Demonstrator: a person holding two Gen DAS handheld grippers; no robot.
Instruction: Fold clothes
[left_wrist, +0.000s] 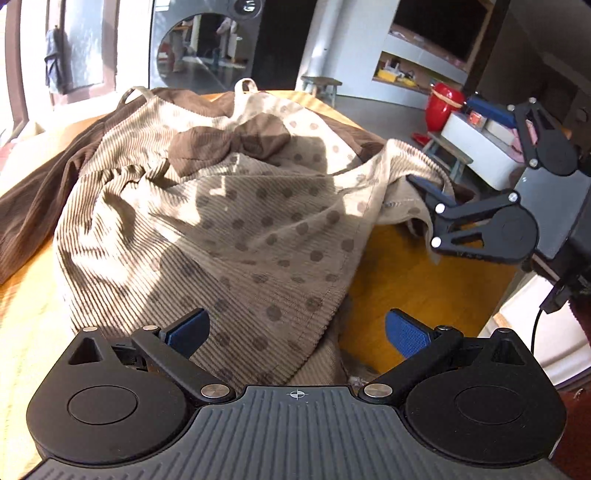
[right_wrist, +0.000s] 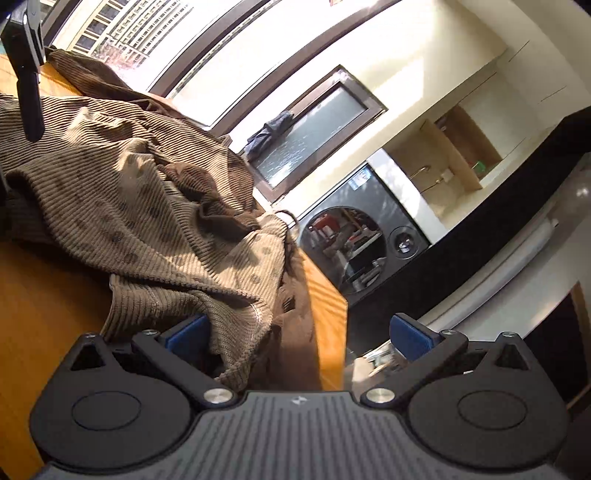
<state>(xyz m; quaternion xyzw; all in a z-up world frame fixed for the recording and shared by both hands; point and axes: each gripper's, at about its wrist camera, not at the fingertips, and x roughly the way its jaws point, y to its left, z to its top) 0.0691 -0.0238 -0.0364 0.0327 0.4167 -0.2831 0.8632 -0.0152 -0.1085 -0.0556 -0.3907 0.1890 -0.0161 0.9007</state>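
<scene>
A beige ribbed dress with brown dots (left_wrist: 207, 206) lies crumpled on the wooden table (left_wrist: 424, 280); it has a brown bow (left_wrist: 229, 142) and brown sleeves (left_wrist: 33, 206). My left gripper (left_wrist: 297, 332) is open over the dress's near hem, blue pads (left_wrist: 406, 338) apart. My right gripper (right_wrist: 297, 334) is open with the dress's right edge (right_wrist: 236, 332) lying between its fingers; in the left wrist view it (left_wrist: 436, 206) sits at the dress's right edge, fingers spread. The dress also shows in the right wrist view (right_wrist: 122, 199).
The table's edge (right_wrist: 332, 314) drops off by my right gripper. A washing machine (right_wrist: 354, 243) stands beyond the table. A red object (left_wrist: 441, 105) and a white box (left_wrist: 480, 144) on stools stand at the right. Windows (right_wrist: 207, 55) line the far side.
</scene>
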